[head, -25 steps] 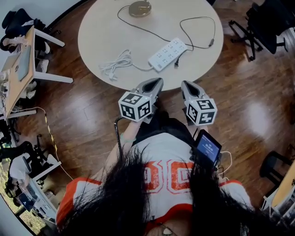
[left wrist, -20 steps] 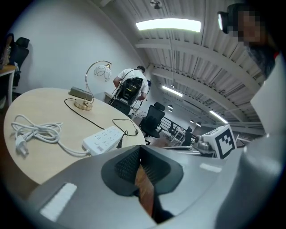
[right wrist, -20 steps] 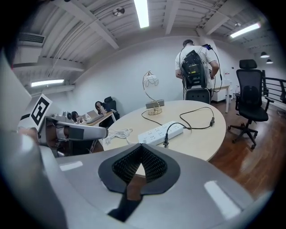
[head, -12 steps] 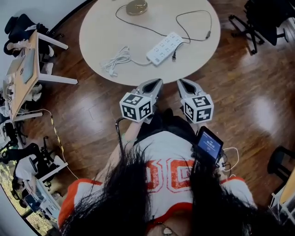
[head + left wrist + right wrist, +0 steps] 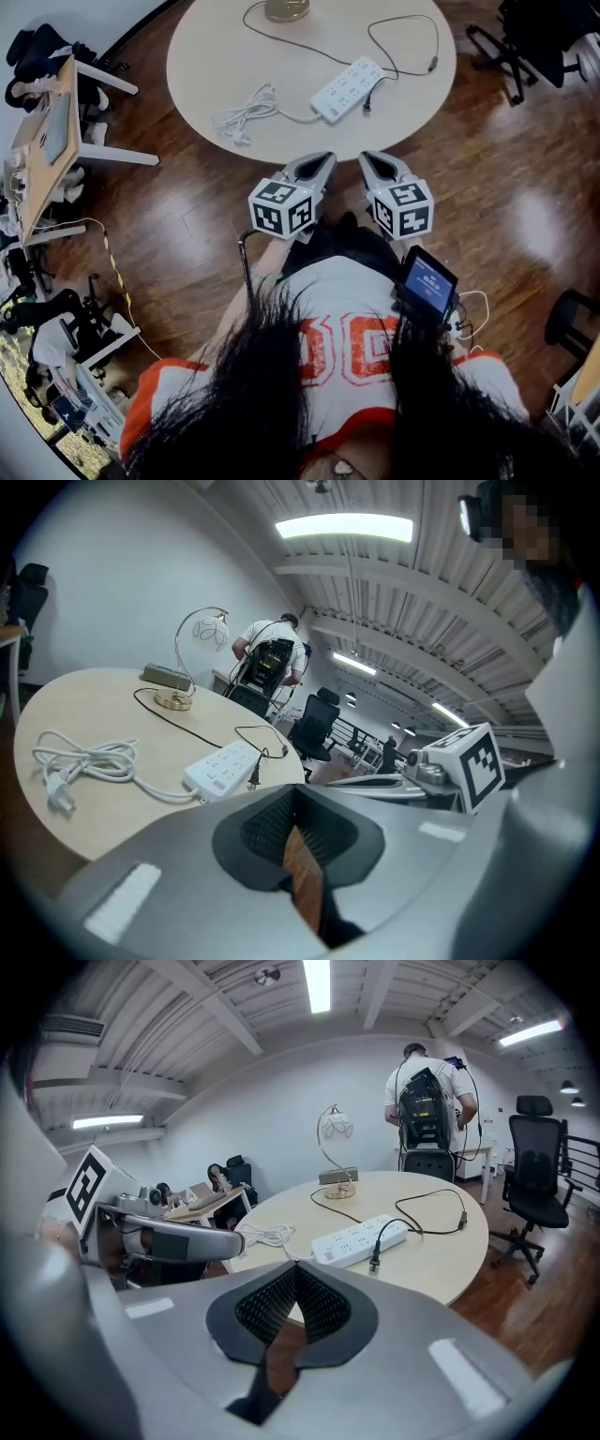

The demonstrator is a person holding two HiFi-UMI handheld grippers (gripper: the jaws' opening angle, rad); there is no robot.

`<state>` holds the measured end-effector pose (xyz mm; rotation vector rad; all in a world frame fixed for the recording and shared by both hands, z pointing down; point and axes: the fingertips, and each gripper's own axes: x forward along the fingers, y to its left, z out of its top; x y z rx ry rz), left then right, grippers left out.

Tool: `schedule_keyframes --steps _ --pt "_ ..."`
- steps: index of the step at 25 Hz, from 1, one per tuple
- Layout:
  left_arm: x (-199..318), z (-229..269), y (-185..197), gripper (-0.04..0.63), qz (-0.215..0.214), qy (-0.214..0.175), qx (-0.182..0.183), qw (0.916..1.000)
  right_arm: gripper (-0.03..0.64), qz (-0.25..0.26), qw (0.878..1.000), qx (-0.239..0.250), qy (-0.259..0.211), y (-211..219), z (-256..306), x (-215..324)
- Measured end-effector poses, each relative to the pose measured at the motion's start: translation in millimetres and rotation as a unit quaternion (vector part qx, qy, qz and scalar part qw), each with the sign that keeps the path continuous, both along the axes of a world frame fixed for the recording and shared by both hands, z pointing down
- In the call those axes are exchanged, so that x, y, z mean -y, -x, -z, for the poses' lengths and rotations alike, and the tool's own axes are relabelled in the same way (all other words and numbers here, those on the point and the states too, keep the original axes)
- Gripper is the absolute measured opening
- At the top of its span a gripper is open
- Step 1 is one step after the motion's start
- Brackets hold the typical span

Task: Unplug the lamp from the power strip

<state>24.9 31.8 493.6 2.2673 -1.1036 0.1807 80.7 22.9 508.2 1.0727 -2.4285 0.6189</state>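
1. The round beige surface fills the top of the head view, on a dark wood floor.
2. The left tool and right tool are held side by side short of the surface's near edge. Each has its jaws closed tip to tip with nothing between them (only floor shows through the gap behind the pads).
3. The lamp stands at the far edge, an arched stem with a globe shade.
4. The white power strip lies slantwise between the centre and the near edge.
5. Its bundled white cord lies towards the near-left edge.
6. The lamp's black cord loops towards the right edge. Its plug lies just beside the strip's near long side (whether it is seated in a socket, I cannot tell).
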Motion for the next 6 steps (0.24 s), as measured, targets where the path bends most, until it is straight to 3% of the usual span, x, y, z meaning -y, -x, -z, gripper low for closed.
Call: schedule_keyframes --steps 6 --pt "7.5 5.2 30.1 0.000 0.011 -0.007 -0.009 0.9999 0.000 0.014 1.000 -0.012 -0.010 28.9 6.6 6.9"
